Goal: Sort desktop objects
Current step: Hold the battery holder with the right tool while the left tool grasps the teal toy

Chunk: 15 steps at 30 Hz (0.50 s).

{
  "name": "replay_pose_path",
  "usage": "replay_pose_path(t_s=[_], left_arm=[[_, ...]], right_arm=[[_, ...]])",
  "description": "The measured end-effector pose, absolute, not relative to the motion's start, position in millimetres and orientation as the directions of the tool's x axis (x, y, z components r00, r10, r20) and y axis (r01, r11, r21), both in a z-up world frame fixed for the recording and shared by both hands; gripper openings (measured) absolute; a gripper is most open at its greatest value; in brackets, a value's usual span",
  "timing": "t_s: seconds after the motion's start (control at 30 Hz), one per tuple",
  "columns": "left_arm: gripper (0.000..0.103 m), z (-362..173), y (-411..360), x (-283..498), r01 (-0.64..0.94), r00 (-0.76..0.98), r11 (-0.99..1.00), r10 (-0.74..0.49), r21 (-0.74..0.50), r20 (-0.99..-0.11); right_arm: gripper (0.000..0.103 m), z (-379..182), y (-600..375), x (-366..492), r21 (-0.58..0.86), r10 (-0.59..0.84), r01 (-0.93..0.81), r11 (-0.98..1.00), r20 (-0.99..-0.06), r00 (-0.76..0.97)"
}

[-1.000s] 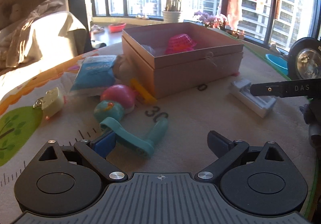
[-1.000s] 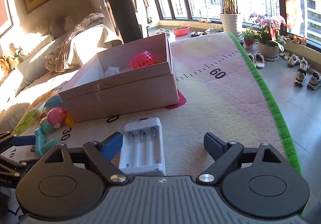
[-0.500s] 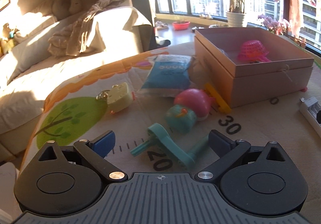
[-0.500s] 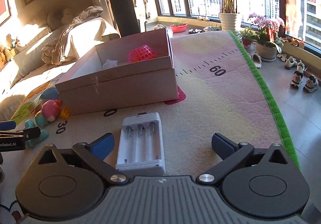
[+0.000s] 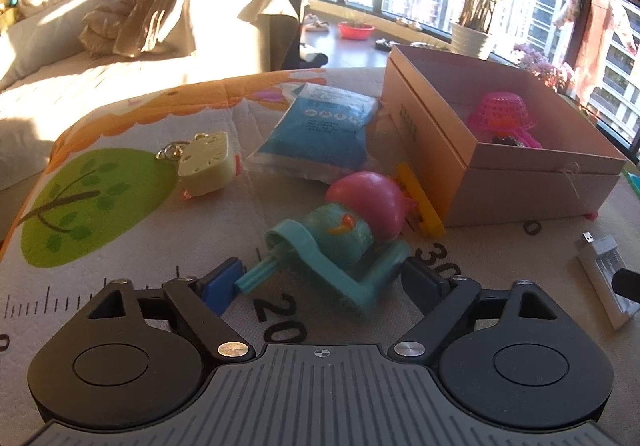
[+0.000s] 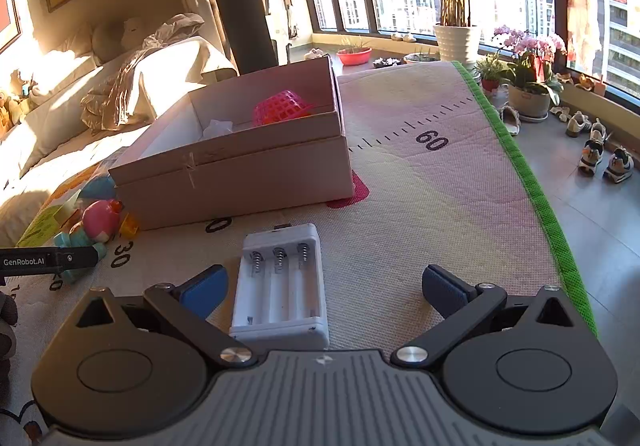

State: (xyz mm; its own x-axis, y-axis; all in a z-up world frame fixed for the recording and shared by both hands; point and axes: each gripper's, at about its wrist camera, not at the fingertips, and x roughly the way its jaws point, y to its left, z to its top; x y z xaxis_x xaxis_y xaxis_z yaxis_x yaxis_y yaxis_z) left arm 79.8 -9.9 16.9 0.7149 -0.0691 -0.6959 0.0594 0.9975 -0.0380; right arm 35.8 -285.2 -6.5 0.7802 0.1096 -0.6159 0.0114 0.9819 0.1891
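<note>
sunlit living-room surroundings, a sofa at the upper left and tall windows at the upper right, are seen behind a printed play mat (image 5: pixel 120 238) marked with ruler numbers. an open cardboard box (image 5: pixel 516 174) sits at the right of the left wrist view, with a pink mesh basket (image 5: pixel 502 112) already inside it.

low in the centre of that view, a teal toy crank (image 5: pixel 340 270) is found lying flat on the mat, its handle stub just beside the blue left pad and its elbow close to the dark right pad. the left gripper (image 5: pixel 320 278) is held wide open around it, with nothing yet gripped. the toy is judged to be light, stiff plastic, somewhat slippery; its flat arm is probably best pinched across its width. a pink and teal bird toy (image 5: pixel 356 214) is seen touching the crank from behind, so it could be nudged.

in the right wrist view, a white battery holder (image 6: pixel 282 286) lies at the lower centre, nearer the left pad. the right gripper (image 6: pixel 324 286) is likewise spread wide and empty. the holder is judged light, rigid and thin-walled, and is best taken across its long sides.
</note>
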Motion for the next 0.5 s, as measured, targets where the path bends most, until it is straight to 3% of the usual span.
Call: replay_pose_path(t_s=[0.07, 0.27, 0.4, 0.5], left_arm=[[0.075, 18.3, -13.4, 75.4, 0.097, 0.714, 0.995, -0.086, -0.024, -0.695], [0.075, 17.5, -26.1, 55.6, 0.201, 0.715, 0.979, -0.134, 0.018, -0.687], [0.075, 19.0, -38.5, 37.8, 0.340, 0.665, 0.940, -0.263, -0.030, -0.699], [0.075, 20.4, -49.4, 26.5, 0.382, 0.659, 0.924, -0.283, -0.014, -0.697]], right_arm=[[0.103, -6.5, -285.2, 35.8, 0.189, 0.110, 0.011, 0.982, -0.616, 0.780], [0.103, -6.4, -285.2, 35.7, 0.190, 0.109, 0.012, 0.982, -0.616, 0.780], [0.103, -6.5, -285.0, 35.7, 0.185, 0.106, 0.013, 0.983, -0.617, 0.780], [0.103, -5.6, -284.1, 35.3, 0.182, 0.103, 0.014, 0.983, -0.618, 0.779]])
